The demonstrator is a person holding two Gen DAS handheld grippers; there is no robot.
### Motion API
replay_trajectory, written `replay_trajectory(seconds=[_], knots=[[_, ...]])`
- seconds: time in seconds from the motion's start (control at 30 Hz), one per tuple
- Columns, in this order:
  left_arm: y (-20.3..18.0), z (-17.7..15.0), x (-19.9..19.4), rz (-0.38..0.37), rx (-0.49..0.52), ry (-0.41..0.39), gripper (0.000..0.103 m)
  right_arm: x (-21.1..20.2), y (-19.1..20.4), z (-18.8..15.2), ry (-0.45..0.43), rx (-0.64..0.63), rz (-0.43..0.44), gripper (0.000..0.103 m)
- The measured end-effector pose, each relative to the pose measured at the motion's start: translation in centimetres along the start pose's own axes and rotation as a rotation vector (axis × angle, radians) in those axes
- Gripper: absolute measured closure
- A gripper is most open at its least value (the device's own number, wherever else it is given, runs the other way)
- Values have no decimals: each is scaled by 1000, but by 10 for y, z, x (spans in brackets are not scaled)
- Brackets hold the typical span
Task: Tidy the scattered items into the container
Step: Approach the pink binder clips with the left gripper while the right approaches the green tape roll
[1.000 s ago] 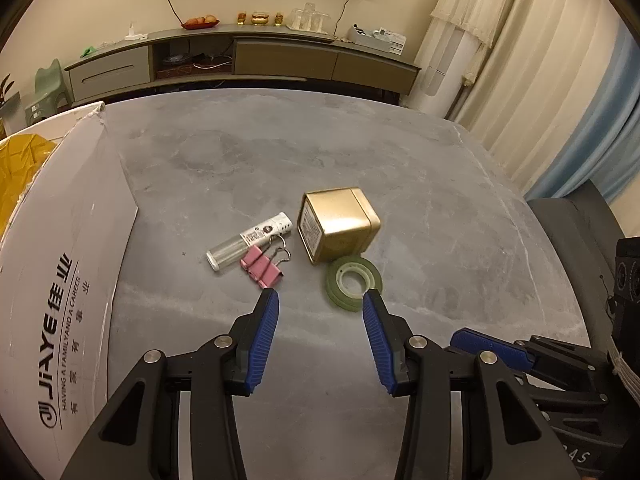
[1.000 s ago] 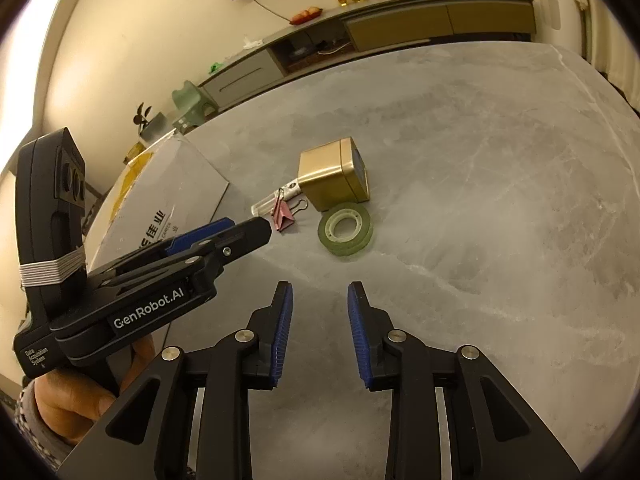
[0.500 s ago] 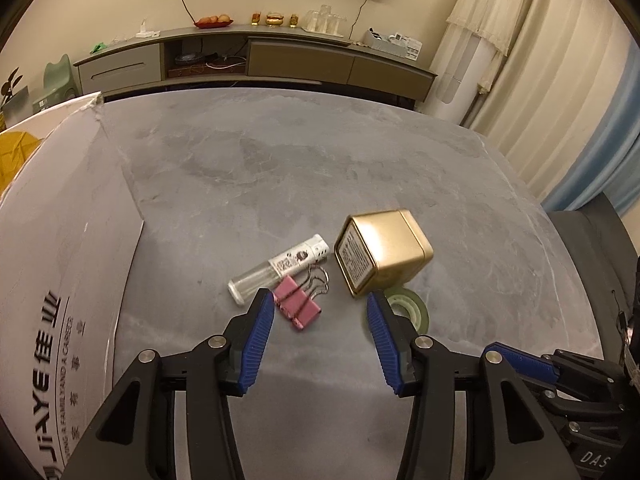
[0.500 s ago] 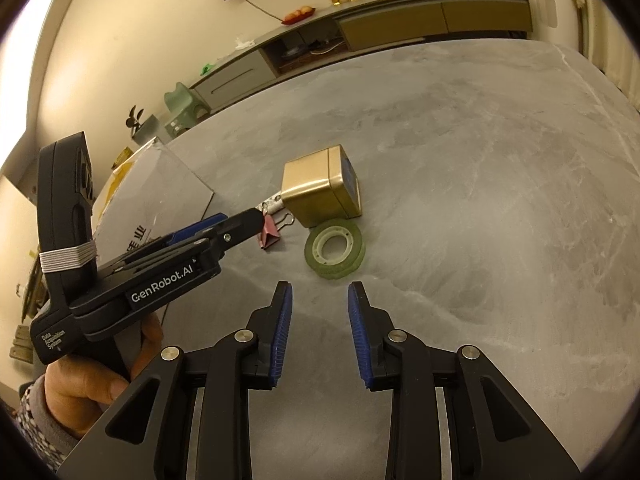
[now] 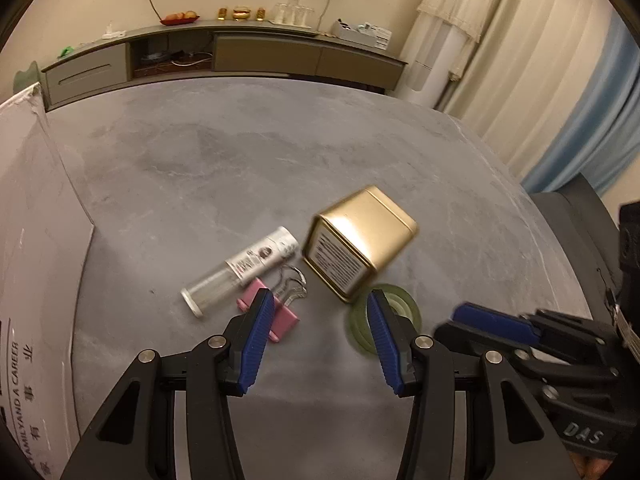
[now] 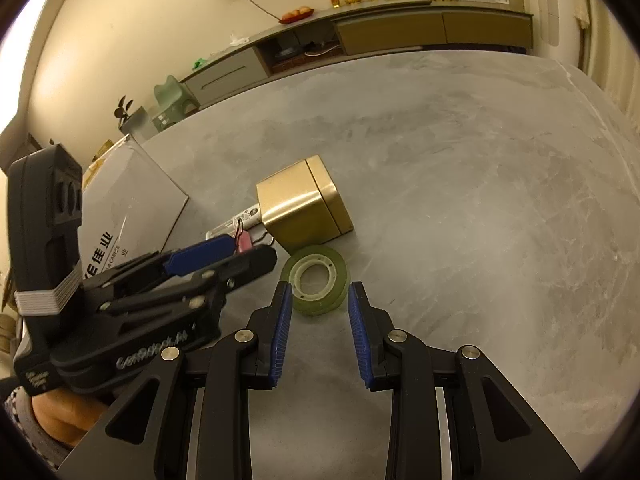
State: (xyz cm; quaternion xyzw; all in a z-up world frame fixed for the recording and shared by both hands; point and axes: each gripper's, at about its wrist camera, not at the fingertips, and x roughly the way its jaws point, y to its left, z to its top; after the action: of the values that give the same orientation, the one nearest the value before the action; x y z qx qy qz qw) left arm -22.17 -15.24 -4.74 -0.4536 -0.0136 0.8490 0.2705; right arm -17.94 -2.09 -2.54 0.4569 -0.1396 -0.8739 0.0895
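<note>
A gold tin (image 5: pixel 360 244) lies on its side on the grey table (image 5: pixel 248 152). Beside it are a clear bottle (image 5: pixel 240 272), a pink binder clip (image 5: pixel 280 320) and a green tape roll (image 5: pixel 400 308). My left gripper (image 5: pixel 319 304) is open, low over the table, its fingertips in front of the clip and the tape. In the right wrist view the tape roll (image 6: pixel 316 278) lies flat just ahead of my open right gripper (image 6: pixel 319 290), partly between its fingertips. The tin (image 6: pixel 300 204) is behind it, and the left gripper (image 6: pixel 236 256) is close on the left.
A white cardboard box (image 5: pixel 36 240) with printed lettering stands at the table's left; its flap (image 6: pixel 132 208) leans toward the items. A hand (image 6: pixel 56 420) holds the left gripper. A dark chair (image 5: pixel 572 216) sits at the right edge, a sideboard (image 5: pixel 260 56) behind.
Both grippers have moved forward and down toward the cluster. The tape roll now lies at the right gripper's fingertips, and the clip and tape sit at the left gripper's tips.
</note>
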Motion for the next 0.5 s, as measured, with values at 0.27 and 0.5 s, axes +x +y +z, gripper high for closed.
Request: replay_trajectory(seconds=[0.27,0.5], knots=[[5,10,4,61,31,-48,53,13,2,6,-9,-24,-28,72],[3,-3,8,6,30,-9,55,26,-3,5,40,-44,-80,78]])
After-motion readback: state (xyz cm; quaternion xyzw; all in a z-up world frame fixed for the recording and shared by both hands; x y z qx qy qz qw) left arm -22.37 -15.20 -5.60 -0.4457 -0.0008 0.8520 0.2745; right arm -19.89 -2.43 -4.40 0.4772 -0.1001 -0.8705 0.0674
